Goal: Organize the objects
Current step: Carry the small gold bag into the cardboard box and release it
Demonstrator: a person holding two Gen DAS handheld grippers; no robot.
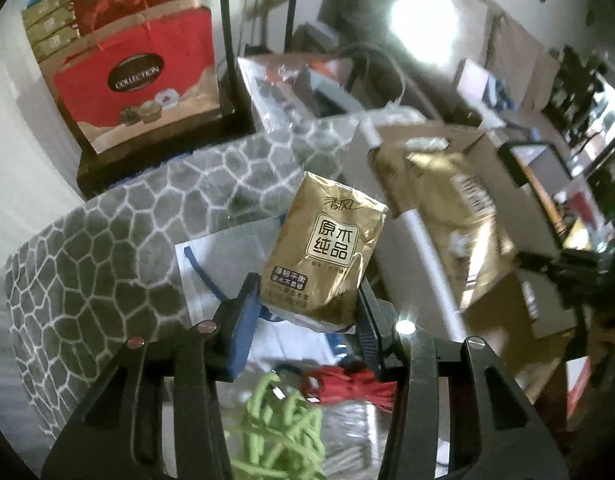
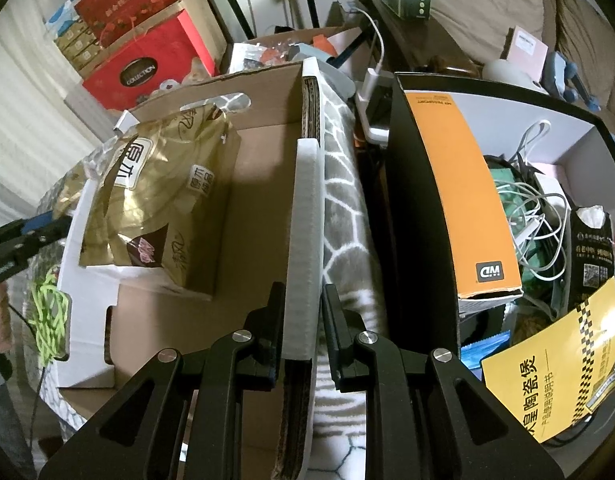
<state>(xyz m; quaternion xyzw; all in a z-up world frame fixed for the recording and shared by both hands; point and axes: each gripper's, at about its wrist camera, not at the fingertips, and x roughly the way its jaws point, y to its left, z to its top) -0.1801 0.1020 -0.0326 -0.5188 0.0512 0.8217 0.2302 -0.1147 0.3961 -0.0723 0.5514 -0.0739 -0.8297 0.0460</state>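
One large gold pack (image 2: 155, 200) is already lying in the cardboard box (image 2: 251, 184); I am pinching a small gold tissue pack (image 1: 327, 248) in my left gripper (image 1: 307, 308) beside it, while my right gripper (image 2: 303, 320) is clamping the box wall (image 2: 305, 240). Green cord (image 1: 279, 432) and red cord (image 1: 351, 388) are waiting.

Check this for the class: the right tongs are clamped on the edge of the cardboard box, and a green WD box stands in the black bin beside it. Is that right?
Not quite. The WD box is orange, not green; the right wrist view shows it. As stated, the right tongs clamp the cardboard box edge, and the WD box stands in the black bin.
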